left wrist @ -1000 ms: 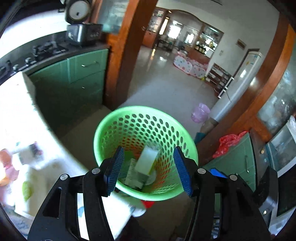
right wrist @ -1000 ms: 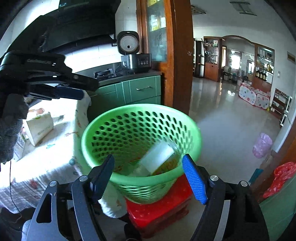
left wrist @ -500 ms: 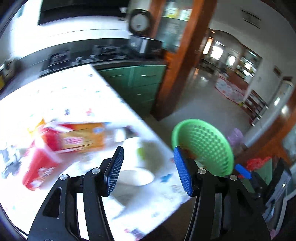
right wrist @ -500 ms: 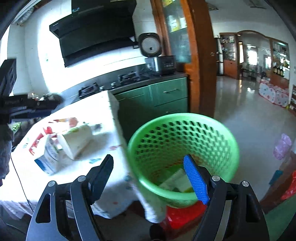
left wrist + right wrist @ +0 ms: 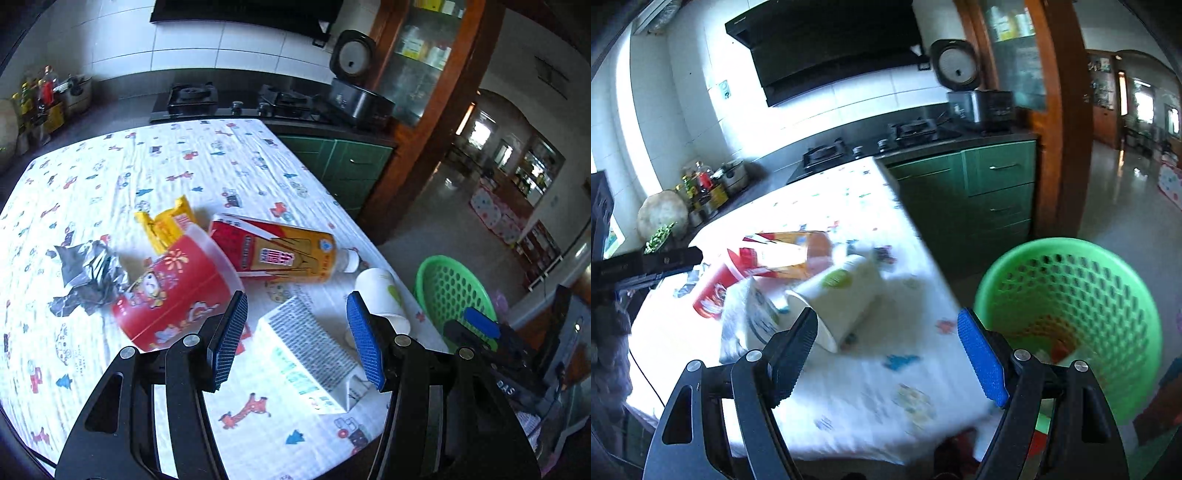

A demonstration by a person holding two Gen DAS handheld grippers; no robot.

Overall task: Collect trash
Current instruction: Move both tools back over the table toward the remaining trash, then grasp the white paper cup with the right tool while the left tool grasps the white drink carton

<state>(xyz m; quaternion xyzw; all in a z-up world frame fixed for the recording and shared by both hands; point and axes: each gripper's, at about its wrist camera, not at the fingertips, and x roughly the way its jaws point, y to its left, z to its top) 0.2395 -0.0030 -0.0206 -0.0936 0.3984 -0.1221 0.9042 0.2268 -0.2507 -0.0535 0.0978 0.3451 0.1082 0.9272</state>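
Here the left gripper (image 5: 295, 338) hangs above the near edge of the worktop (image 5: 110, 177), its jaws released and holding nothing, with a white milk carton (image 5: 314, 354) lying on its side directly beyond and between the blue pads. Just left of that carton a red paper tub (image 5: 173, 295) with cartoon print lies tipped over, and to its left sits a crumpled grey wrapper (image 5: 88, 273). Right of the carton a white paper cup (image 5: 384, 299) lies on its side near the worktop's right edge. Behind these, a plastic bottle (image 5: 280, 251) with a red and orange label lies flat, its white cap toward the cup, and a yellow snack wrapper (image 5: 166, 221) pokes out behind the tub. The right gripper (image 5: 886, 358) also has its jaws released and empty, hovering over the worktop's corner; in its view the white paper cup (image 5: 842, 295) lies just past the left jaw, its open mouth toward the camera, with the carton (image 5: 761, 314), tub (image 5: 713, 291) and bottle (image 5: 790, 258) blurred behind it. Off the worktop's right side stands the green perforated trash basket (image 5: 1071, 295), with something inside that is too blurred to identify. Farther back run the gas hob (image 5: 236, 99), green cabinets (image 5: 997, 192) and a rice cooker (image 5: 975, 96).
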